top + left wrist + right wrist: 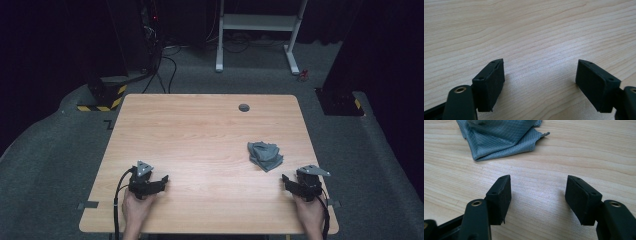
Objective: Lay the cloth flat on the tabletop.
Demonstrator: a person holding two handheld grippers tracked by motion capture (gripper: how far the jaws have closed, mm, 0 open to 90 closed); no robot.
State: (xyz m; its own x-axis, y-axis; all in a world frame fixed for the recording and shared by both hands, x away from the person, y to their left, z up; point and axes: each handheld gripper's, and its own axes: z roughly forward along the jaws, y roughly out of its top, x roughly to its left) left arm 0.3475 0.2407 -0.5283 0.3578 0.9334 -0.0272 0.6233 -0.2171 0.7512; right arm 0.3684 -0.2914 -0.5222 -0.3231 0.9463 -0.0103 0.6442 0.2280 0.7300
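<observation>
Fingers of both grippers stand spread and released, with bare wood between them. In the left gripper view the left gripper [540, 75] has its two black pads low over the counter [536, 30], and the bottom edge of the picture cuts their bases off. In the right gripper view the right gripper [537, 192] is likewise spread, with its arms cropped at the bottom corners.

From the high view, both hands rest near the counter's near edge, the left gripper [162, 179] toward the near-left corner and the right gripper [285, 179] close to the right edge; the forearms run out of the bottom of the picture.

Just beyond the right gripper lies the grey cloth [499, 137], crumpled and folded over itself, apart from the pads; its upper part is cut off by the top of the right gripper view. In the high view the cloth [265, 155] sits right of centre, with open wood all around it.

Farther off, a small dark round hole [244, 107] sits near the far edge. Past the counter the room is too dark to make out well.
</observation>
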